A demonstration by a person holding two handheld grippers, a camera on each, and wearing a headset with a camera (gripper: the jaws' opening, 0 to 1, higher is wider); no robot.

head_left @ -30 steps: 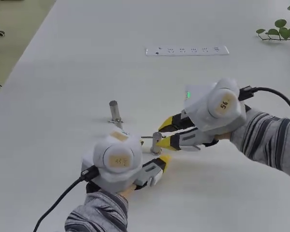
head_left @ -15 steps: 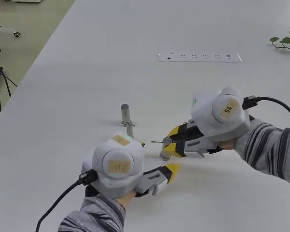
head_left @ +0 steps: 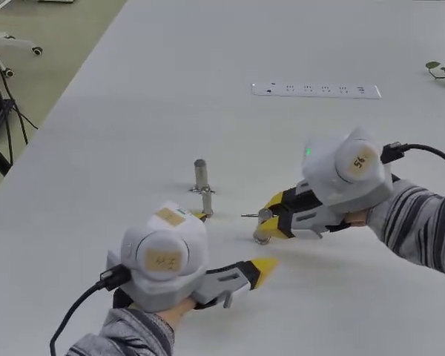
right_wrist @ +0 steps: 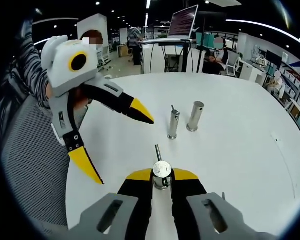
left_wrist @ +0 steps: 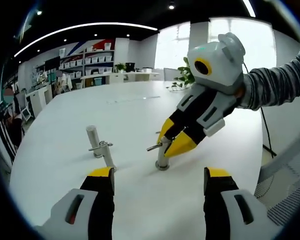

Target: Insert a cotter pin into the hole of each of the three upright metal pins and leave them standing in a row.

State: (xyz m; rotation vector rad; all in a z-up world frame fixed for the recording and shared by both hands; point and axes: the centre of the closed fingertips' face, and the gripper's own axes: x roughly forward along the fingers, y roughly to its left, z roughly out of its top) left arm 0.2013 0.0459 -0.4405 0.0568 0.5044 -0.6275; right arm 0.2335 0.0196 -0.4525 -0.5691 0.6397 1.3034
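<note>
Near pin (head_left: pixel 262 231): upright on table (head_left: pixel 133 111), right gripper (head_left: pixel 271 215) pinching its top, cotter pin (head_left: pixel 248 215) jutting sideways. Left gripper (left_wrist: pixel 159 175) spread, empty. Middle pin (head_left: pixel 206 202) and far pin (head_left: pixel 200 174) stand behind. Likely stiff, slick, tippy; grip high, squarely.

Opposed gripper views share the metal pins (left_wrist: pixel 162 156).

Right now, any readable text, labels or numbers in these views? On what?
"56", probably, tilted and soft: round sticker on the right gripper, head view.
Tan sticker on the left gripper: print too blurred to read.
Power strip: markings too small to read.
</note>
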